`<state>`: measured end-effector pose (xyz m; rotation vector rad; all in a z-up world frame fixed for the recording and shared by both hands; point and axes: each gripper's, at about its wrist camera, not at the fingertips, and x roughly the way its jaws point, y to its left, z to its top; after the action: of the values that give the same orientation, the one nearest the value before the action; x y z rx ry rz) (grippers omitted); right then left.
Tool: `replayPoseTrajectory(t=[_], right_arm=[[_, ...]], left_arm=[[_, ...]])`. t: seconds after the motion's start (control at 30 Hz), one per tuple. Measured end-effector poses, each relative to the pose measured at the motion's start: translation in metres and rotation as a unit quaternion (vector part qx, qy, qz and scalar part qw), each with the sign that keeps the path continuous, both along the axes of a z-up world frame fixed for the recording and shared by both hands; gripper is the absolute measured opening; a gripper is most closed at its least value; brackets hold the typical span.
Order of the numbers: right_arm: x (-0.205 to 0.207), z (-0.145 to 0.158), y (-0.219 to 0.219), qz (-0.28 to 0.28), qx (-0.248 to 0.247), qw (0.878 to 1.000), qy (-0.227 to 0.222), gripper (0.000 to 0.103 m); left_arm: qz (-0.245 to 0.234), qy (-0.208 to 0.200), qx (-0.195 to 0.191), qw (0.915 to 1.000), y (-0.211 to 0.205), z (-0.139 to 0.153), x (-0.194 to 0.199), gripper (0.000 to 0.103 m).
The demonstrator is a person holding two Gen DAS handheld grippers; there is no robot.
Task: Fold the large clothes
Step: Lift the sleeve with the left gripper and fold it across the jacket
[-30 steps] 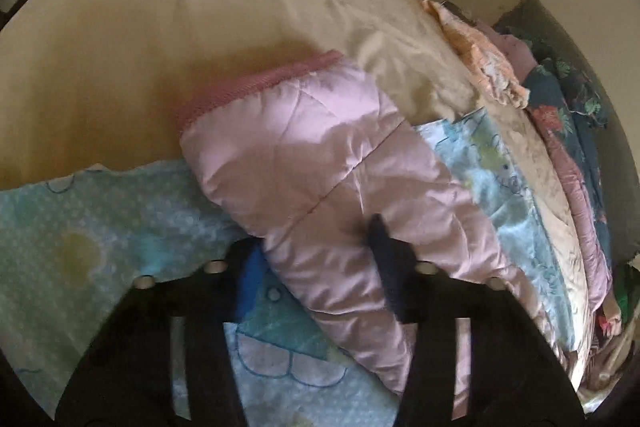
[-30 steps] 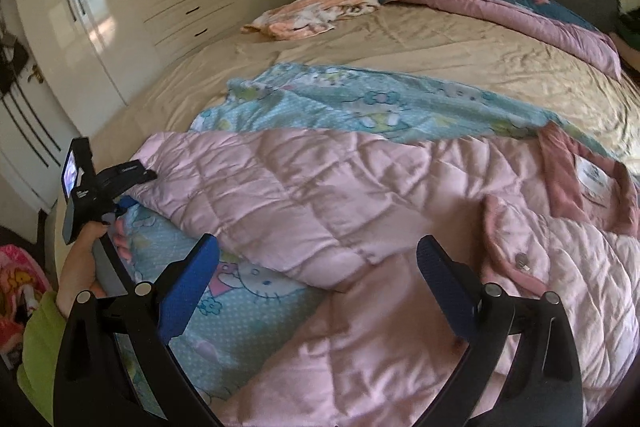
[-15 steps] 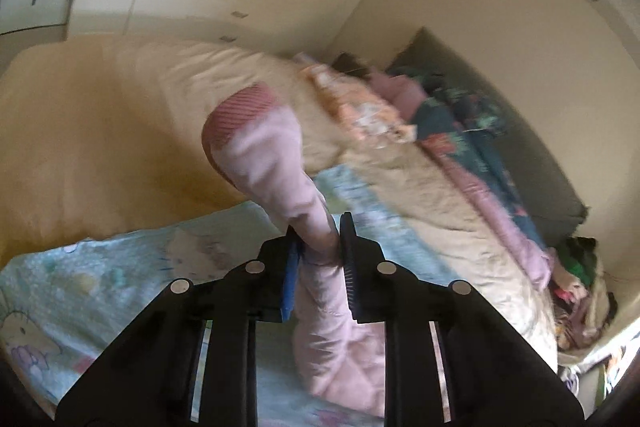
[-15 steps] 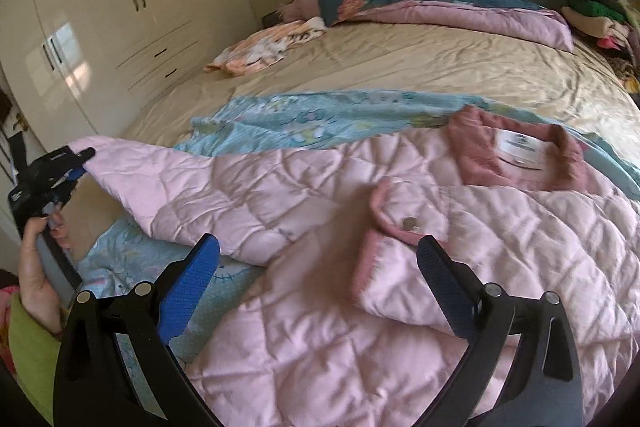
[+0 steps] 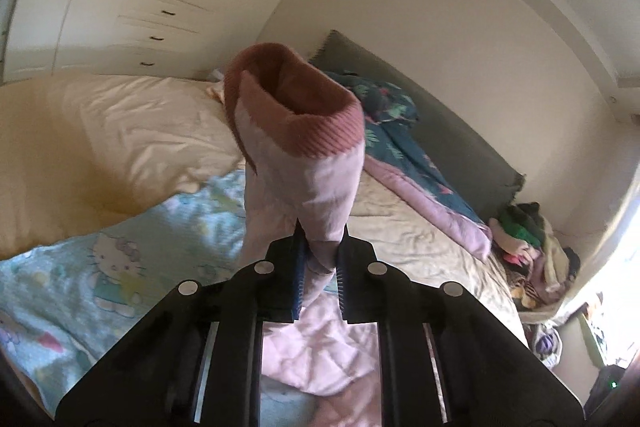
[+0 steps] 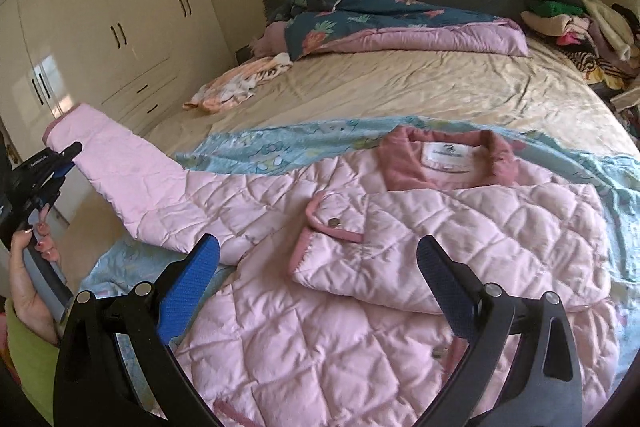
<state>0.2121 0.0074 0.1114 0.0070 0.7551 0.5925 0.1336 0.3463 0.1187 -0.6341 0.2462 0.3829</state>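
Left gripper (image 5: 320,247) has its jaws clamped on the sleeve (image 5: 300,179) of the pink quilted jacket (image 6: 400,247), just behind the ribbed cuff (image 5: 320,135), which stands up w/ its opening toward the lens. Jacket body lies flat on the blue cartoon sheet (image 6: 280,147) near the foot of the bed (image 6: 440,83), collar (image 6: 448,159) toward the headboard, other sleeve already crossed over the chest. Held sleeve stretches out from the jacket's shoulder, lifted off the sheet.

Right gripper (image 6: 320,279) hovers over the jacket's chest, jaws wide apart, holding nothing.

Risks, imo: the pinch takes only a narrow bunch of slick quilted fabric, so a quick swing across could slip it out. Nothing pins the body either, so the pull may drag the whole jacket sideways and undo the sleeve already folded. Puffy fill may spring the fold back open. Right gripper pressing near the shoulder would help.
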Motion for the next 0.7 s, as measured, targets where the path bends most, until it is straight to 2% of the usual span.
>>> replayPoseTrajectory(t=[0.4,0.7], right_arm=[[-0.019,0.024,-0.065,-0.041,0.033,0.998,-0.016,0.098],[-0.036,0.029,-0.108,-0.062,0.057,0.996,-0.017,0.098]], left_arm=[[-0.061,0.000,0.065,0.9960,-0.083,0.044,0.010,0.005],[-0.105,0.003,0.095,0.9899,-0.141,0.064,0.022,0.004]])
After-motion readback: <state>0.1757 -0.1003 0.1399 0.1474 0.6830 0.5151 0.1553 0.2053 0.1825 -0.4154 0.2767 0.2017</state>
